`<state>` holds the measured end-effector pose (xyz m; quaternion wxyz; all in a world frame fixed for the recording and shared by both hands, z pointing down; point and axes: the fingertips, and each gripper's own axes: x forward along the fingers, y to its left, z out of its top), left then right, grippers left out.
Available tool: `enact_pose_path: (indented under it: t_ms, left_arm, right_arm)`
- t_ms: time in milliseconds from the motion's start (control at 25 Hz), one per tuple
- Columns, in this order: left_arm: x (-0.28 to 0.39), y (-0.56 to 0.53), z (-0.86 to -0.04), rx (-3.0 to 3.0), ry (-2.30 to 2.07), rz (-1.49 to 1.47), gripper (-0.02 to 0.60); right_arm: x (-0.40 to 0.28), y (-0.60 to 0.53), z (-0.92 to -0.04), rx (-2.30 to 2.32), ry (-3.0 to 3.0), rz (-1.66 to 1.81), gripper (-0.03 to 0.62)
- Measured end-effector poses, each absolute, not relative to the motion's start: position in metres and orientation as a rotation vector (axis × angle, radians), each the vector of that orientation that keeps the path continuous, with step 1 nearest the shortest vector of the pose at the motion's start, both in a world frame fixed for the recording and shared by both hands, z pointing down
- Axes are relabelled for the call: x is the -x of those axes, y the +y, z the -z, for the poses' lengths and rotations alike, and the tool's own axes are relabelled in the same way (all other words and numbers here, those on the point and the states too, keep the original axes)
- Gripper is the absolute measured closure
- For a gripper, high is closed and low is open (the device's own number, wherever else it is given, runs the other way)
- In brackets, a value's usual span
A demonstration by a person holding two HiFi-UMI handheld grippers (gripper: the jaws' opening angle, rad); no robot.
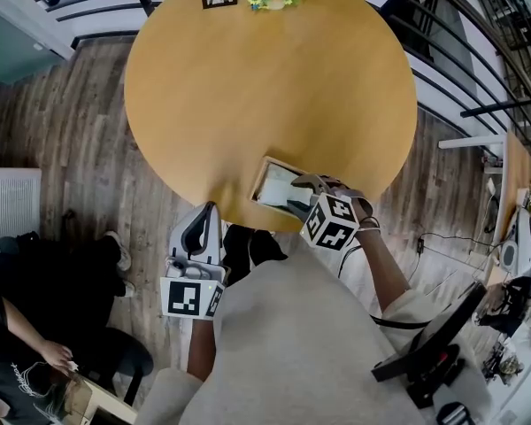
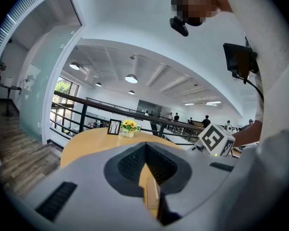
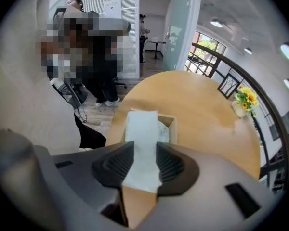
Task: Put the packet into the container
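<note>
**Right gripper view: right gripper [image 3: 143, 152] clamped on the packet [image 3: 141, 126] above the container [image 3: 174, 125]**

Grips the flat white packet between both dark pads, pressed from either side, with the far end sticking out well past the fingertips. Just ahead of and below those fingertips: the open wooden container, with something pale and patterned lying inside, to the right of the packet's far end. Cannot tell whether that far end touches the container's rim or hangs just over it. Farther out beyond the fingers: the bare top of the round table [image 3: 197, 109]. Well apart from the fingertips, at the table's far edge: a vase of sunflowers [image 3: 244, 100] and, just beside it, a small picture frame [image 3: 228, 85].

From the head view: fingertips of the right gripper over the container, at the table's near edge. Left gripper [image 1: 209, 212] held off the table, fingertips aimed at the near rim, apart from the container and to its left. Behind and to the left of those fingers, down on the plank floor: a seated person in dark clothes [image 1: 35, 326].

In the left gripper view: fingers brought together, nothing between them. Ahead of the fingertips, the table top; far beyond them, the sunflowers and the frame. Off to the right of the fingers, the right gripper.
</note>
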<state>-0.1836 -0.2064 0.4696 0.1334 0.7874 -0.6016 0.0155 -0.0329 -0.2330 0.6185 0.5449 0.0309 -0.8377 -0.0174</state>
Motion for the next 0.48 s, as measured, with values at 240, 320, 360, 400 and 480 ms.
enact_pose_path:
  t_ms: [240,320,360,400,480]
  left_arm:
    - [0.184,-0.201,-0.466,-2.308,-1.736,-0.037,0.577]
    - [0.181,-0.201,-0.463,-2.323,-1.730,-0.036,0.577]
    - [0.180,-0.201,-0.462,-2.331,-1.727,-0.035,0.577]
    - [0.179,-0.201,-0.460,-2.337,-1.725,-0.033,0.577]
    - [0.179,-0.201,-0.458,-2.344,-1.724,-0.031,0.577]
  right_arm:
    - [0.037,-0.238,-0.596,-0.178,-2.055,0.079,0.588]
    - [0.036,-0.240,-0.592,-0.214,-2.070,0.080,0.589]
    - [0.036,-0.241,-0.591,-0.233,-2.074,0.082,0.589]
    - [0.035,-0.241,-0.590,-0.244,-2.075,0.078,0.589]
    - [0.035,-0.237,-0.591,-0.224,-2.069,0.041,0.588]
